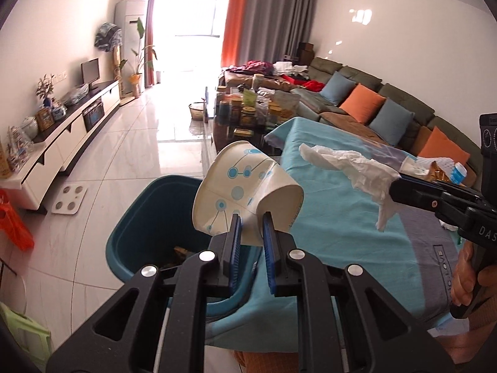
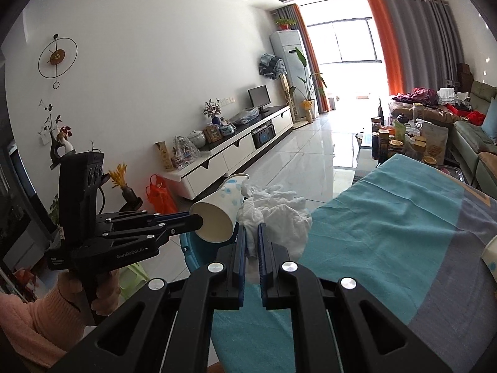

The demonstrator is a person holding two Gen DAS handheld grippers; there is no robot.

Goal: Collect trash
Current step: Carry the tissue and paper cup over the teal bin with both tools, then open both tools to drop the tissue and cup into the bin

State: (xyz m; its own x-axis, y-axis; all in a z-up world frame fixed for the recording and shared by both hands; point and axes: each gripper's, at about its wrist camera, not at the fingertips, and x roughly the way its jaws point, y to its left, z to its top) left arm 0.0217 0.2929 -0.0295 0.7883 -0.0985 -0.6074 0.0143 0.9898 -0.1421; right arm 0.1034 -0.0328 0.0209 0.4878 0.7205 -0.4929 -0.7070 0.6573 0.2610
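Observation:
My left gripper (image 1: 251, 228) is shut on the rim of a white paper cup (image 1: 245, 189) with blue dots, held tilted above the edge of a teal bin (image 1: 146, 233). In the right wrist view the same cup (image 2: 217, 214) sticks out from the left gripper (image 2: 198, 222), open end toward the camera. My right gripper (image 2: 252, 239) is shut on a crumpled white tissue (image 2: 279, 217), held over the edge of the turquoise cloth on the table (image 2: 388, 233). From the left wrist view the tissue (image 1: 351, 168) hangs from the right gripper (image 1: 394, 189).
More trash (image 1: 441, 168) lies at the far right of the table: a cup, wrappers, a small bottle. Another paper cup (image 2: 490, 255) shows at the right edge. A crowded coffee table (image 1: 248, 112), a sofa (image 1: 388, 105) and a TV cabinet (image 1: 71, 133) ring the tiled floor. A hand (image 2: 102, 292) grips the left handle.

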